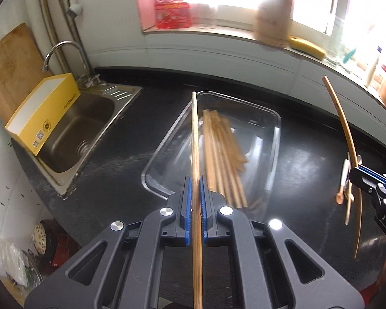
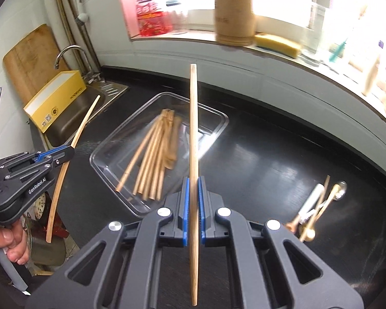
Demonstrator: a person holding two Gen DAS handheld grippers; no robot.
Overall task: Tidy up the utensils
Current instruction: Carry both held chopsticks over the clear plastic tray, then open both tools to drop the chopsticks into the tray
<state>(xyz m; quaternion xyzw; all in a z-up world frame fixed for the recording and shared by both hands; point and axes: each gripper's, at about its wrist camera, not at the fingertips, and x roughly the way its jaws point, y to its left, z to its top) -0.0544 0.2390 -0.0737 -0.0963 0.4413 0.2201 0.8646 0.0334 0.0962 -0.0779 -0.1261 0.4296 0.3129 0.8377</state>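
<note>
Both wrist views look forward, high over the counter, sharing the clear tray.

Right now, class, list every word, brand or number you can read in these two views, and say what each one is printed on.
"GenRobot.AI": on the left gripper, seen in the right wrist view.
"DAS": partial letters on the right gripper, cut off by the edge of the left wrist view.
Yellow box by the sink: dark print on its side, too blurred to read.
Red packet on the windowsill: print blurred.
Wooden canister: mark unreadable.
</note>
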